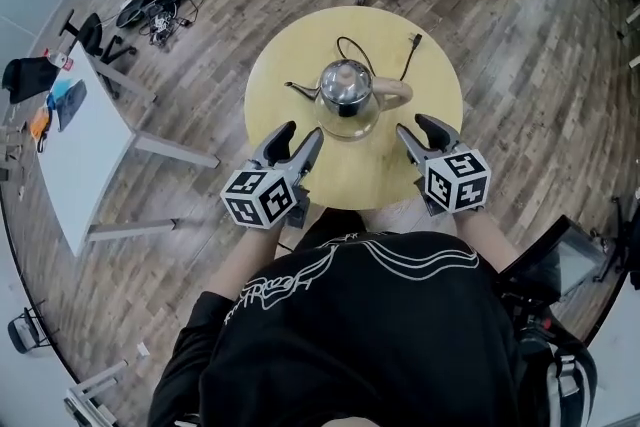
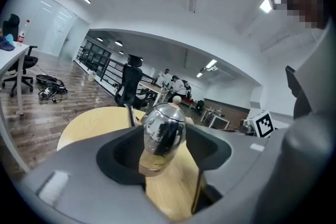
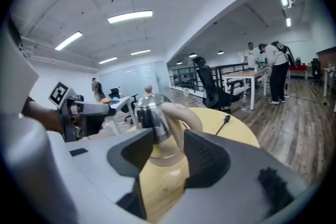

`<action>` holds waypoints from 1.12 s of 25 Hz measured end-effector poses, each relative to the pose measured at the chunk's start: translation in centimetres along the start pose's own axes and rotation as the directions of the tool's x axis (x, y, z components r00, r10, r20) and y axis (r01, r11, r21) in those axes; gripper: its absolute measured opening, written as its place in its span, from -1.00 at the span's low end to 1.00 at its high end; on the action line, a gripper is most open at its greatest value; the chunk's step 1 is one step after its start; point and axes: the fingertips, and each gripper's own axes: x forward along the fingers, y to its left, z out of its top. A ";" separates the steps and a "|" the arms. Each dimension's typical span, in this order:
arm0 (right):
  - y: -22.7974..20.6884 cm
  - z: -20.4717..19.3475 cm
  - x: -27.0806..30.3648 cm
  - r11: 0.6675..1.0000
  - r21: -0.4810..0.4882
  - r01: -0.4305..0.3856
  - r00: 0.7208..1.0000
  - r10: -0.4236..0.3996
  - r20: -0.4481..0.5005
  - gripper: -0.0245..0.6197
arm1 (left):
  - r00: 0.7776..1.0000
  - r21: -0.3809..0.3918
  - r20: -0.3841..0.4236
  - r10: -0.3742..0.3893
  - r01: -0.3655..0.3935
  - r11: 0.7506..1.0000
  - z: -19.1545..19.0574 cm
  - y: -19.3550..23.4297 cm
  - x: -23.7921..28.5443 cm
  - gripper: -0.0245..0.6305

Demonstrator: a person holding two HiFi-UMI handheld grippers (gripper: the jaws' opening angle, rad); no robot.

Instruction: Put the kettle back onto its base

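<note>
Standing upright, kettle (image 1: pixel 345 95) points spout toward left gripper (image 1: pixel 303 131), handle toward right gripper (image 1: pixel 412 123); both jaws spread, empty; cord (image 1: pixel 408 55) lies beyond.

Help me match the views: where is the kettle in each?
Head view: kettle, upper centre.
Left gripper view: kettle, centre, slightly low.
Right gripper view: kettle, just left of centre, handle to its right.
Shared landmark: the round yellow table under it.

Kettle (image 1: pixel 346 98) mid-table (image 1: pixel 290 55); cord (image 1: pixel 408 60) behind, toward right.
</note>
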 end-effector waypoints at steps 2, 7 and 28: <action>2.3 1.3 -1.8 0.996 -0.014 -0.084 0.996 0.085 0.013 -0.36 | 0.998 0.016 -0.005 -0.057 0.057 0.998 0.2 -2.5 -1.2 -0.18; 7.3 3.8 -5.6 0.969 -0.058 -0.242 0.969 0.244 0.039 -0.37 | 0.984 0.032 0.002 -0.177 0.176 0.984 0.9 -7.2 -4.0 -0.43; 16.4 4.0 -10.8 0.917 0.037 -0.396 0.918 0.396 0.015 -0.91 | 0.916 0.210 -0.155 -0.370 0.396 0.894 1.6 -15.6 -9.2 -0.91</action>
